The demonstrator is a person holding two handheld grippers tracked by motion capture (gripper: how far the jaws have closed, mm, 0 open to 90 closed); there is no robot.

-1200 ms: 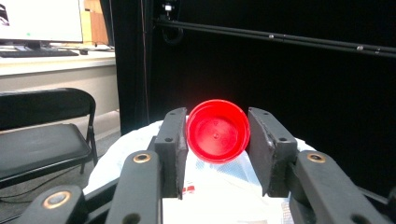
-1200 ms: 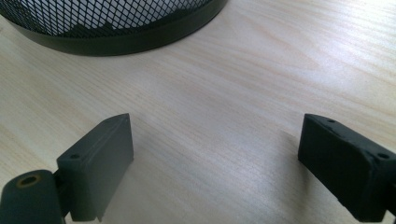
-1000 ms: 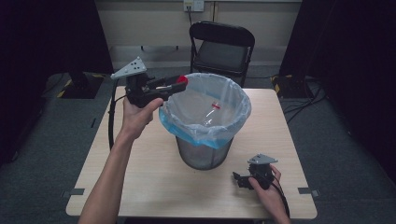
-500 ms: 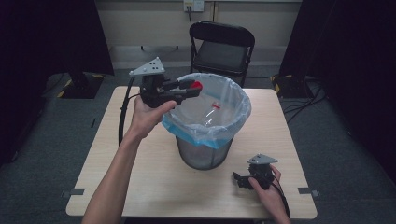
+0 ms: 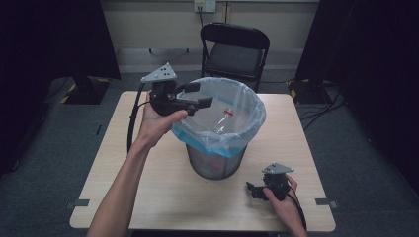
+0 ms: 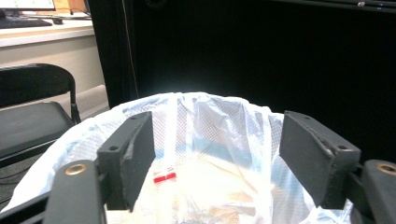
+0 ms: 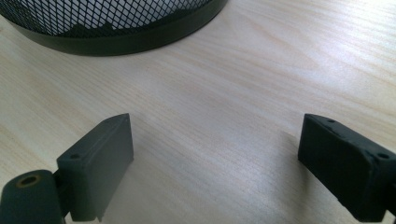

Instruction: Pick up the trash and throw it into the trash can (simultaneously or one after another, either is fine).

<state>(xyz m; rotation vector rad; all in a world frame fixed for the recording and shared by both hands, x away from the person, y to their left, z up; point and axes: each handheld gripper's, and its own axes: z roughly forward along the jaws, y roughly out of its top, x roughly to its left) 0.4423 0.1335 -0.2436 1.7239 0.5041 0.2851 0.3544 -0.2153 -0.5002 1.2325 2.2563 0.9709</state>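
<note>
My left hand-held gripper (image 5: 200, 96) just popped open, empty, upper left over the black mesh bin's pale blue plastic liner (image 5: 247, 106); the right hand-held gripper (image 5: 252, 190) sits wide open lower right on the light wooden table (image 5: 148, 187).

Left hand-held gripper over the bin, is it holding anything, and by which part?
Nothing. The left hand-held gripper has just opened, its jaws empty above the lined bin.

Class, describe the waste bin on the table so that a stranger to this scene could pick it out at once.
Start at the pale wooden table; near its middle stands the waste bin, in front of a black folding chair. It is the only tall thing there: round black wire mesh, lined with a pale blue plastic bag folded over its rim.
</note>
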